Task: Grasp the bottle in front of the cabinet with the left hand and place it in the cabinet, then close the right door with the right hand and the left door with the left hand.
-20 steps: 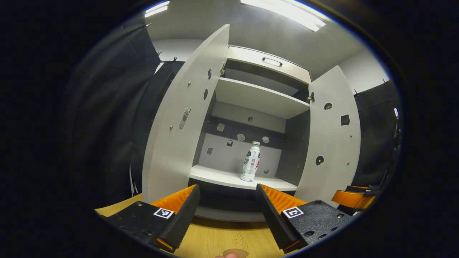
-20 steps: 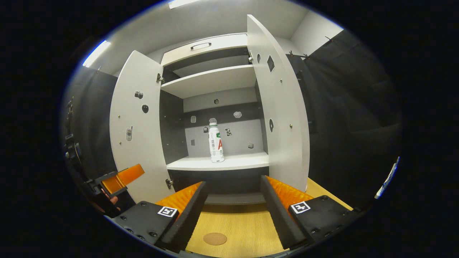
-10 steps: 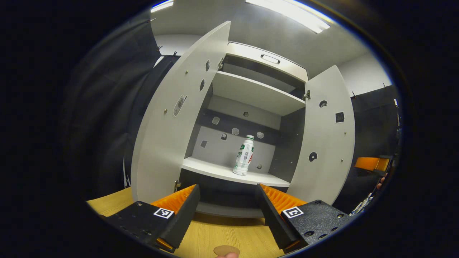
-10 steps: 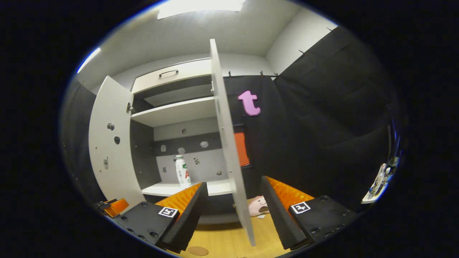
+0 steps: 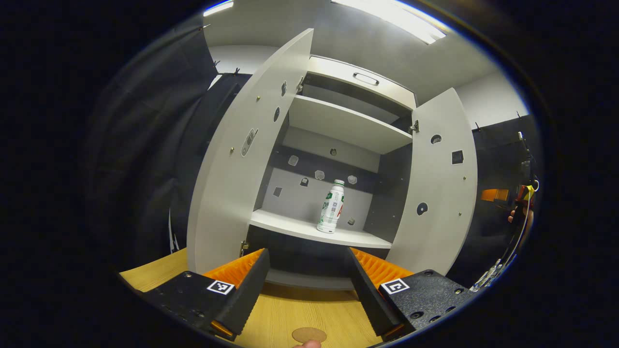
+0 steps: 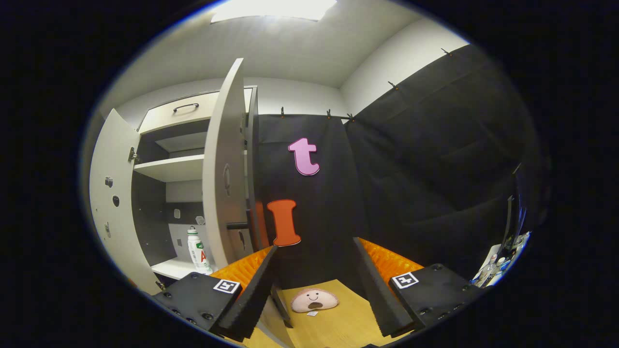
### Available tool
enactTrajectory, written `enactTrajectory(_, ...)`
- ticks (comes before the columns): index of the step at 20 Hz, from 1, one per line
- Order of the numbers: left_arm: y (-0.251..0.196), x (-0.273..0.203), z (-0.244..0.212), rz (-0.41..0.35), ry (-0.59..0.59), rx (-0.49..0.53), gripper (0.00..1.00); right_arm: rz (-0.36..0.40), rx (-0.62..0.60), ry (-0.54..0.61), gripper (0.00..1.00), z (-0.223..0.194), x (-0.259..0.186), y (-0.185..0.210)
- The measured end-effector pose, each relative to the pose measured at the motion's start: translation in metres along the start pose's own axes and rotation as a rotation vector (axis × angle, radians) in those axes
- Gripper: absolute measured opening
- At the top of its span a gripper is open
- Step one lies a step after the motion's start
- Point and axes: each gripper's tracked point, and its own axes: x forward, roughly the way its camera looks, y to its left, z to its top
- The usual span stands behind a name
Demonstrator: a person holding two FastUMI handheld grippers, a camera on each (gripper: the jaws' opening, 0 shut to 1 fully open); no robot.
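The white bottle (image 5: 331, 207) with a green and red label stands upright on the cabinet's lower shelf (image 5: 300, 231). Both doors hang open: the left door (image 5: 242, 159) and the right door (image 5: 437, 188). My left gripper (image 5: 307, 275) is open and empty, low over the table in front of the cabinet. My right gripper (image 6: 314, 280) is open too, out past the right door (image 6: 222, 179), facing its outer side and bar handle (image 6: 237, 225). From there the bottle (image 6: 198, 251) shows through the gap. The right gripper (image 5: 493, 195) also appears beyond the right door, held by a hand (image 5: 520, 217).
The cabinet stands on a wooden table (image 5: 290, 314) with a round cork coaster (image 5: 309, 334) near the front. A small plush face (image 6: 314, 299) lies on the table right of the cabinet. An upper shelf (image 5: 343, 126) and a drawer (image 5: 358, 82) sit above. Black cloth walls surround.
My right gripper has swung right, round the right door's edge, from facing the open cabinet to facing the door's outer side. The left gripper has barely moved. The bottle stays on the shelf.
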Motion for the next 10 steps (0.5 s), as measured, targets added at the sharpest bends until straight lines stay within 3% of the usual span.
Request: enactTrajectory(10,0.014,-0.005,0.006,0.049,-0.015,-0.001,0.95,0.034,-0.052,-0.018,0.98,0.012,0.028,0.014)
